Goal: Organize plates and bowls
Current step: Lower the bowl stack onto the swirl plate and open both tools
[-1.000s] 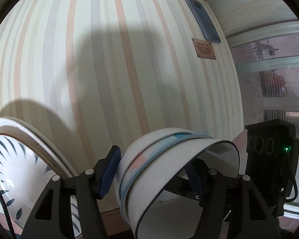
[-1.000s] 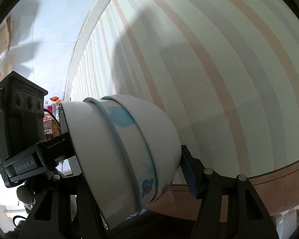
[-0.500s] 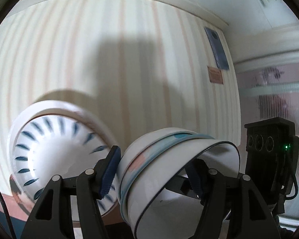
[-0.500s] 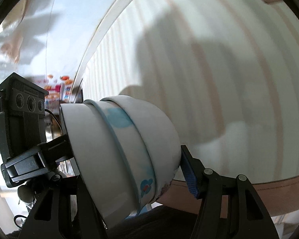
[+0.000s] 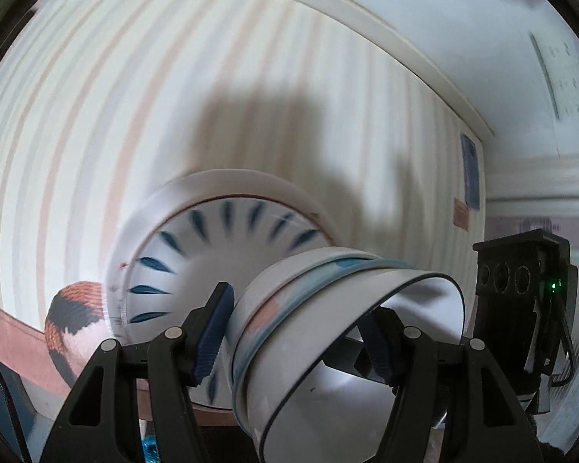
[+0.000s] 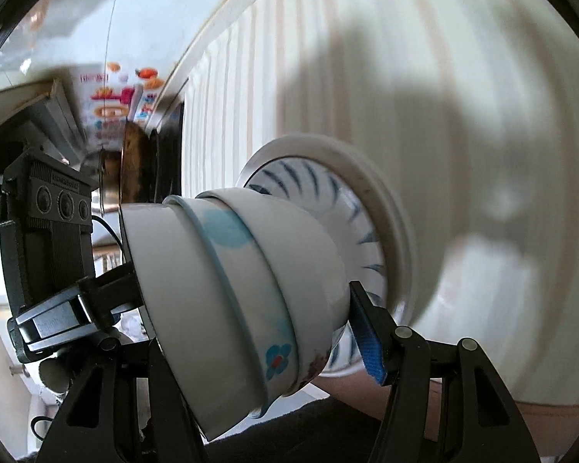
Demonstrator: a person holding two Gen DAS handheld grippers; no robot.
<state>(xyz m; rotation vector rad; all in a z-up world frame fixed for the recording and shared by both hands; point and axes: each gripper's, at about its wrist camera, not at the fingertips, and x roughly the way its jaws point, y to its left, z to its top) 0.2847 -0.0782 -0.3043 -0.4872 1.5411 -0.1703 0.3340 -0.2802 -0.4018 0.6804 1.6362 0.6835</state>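
Note:
A nested stack of white bowls [image 5: 328,332] with blue and pink marks sits between the fingers of both grippers. My left gripper [image 5: 301,332] clamps it from one side, one finger inside the bowl. My right gripper [image 6: 251,308] clamps the same stack [image 6: 231,289] from the opposite side. Behind the bowls stands a stack of plates, the front one white with blue leaf marks [image 5: 220,262], also in the right wrist view [image 6: 328,200]. The bowls are close in front of the plates.
A striped surface [image 5: 173,96] fills the background. An orange, black and white round object [image 5: 73,316] lies left of the plates. The other gripper's black body [image 5: 521,289] is at the right. Shelves with colourful packaging [image 6: 112,108] are at upper left.
Both grippers have moved together with the bowl stack; the plate stack has shifted from the left edge toward the middle of the view, right behind the bowls.

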